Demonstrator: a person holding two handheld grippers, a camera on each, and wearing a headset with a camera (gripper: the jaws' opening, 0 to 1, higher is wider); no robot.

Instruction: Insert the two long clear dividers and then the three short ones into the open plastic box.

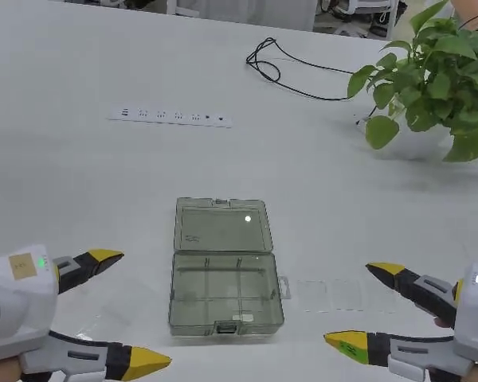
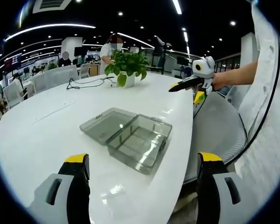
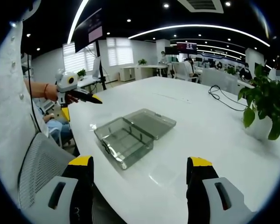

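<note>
**Hazards at the pick-up of clear dividers beside an open box**

White counter (image 1: 80, 183) bearing, at centre, the open plastic box (image 1: 225, 296), its lid (image 1: 221, 227) laid flat behind the base. Left gripper (image 1: 139, 307) and right gripper (image 1: 350, 304) hover on either side of the box, each with jaws spread wide and holding nothing. Just right of the base, near the right gripper, lie faint clear pieces (image 1: 334, 294), apparently several side by side and probably dividers. Thin lines cross the inside of the base; whether these are dividers already seated or only moulded slots cannot be told.

Probable hazards, greatest first:
1. The box looks light and is unclamped. A sideways push while seating a divider would likely slide it or swing the lid, unless the other gripper steadies it.
2. The pieces lie flat on a glossy surface, so jaws closing from above may skate them away rather than lift an edge.
3. The pieces are nearly invisible against the white, so two may be taken together, or a short one mistaken for a long one.
4. A divider entered askew may jam in its slots.
</note>
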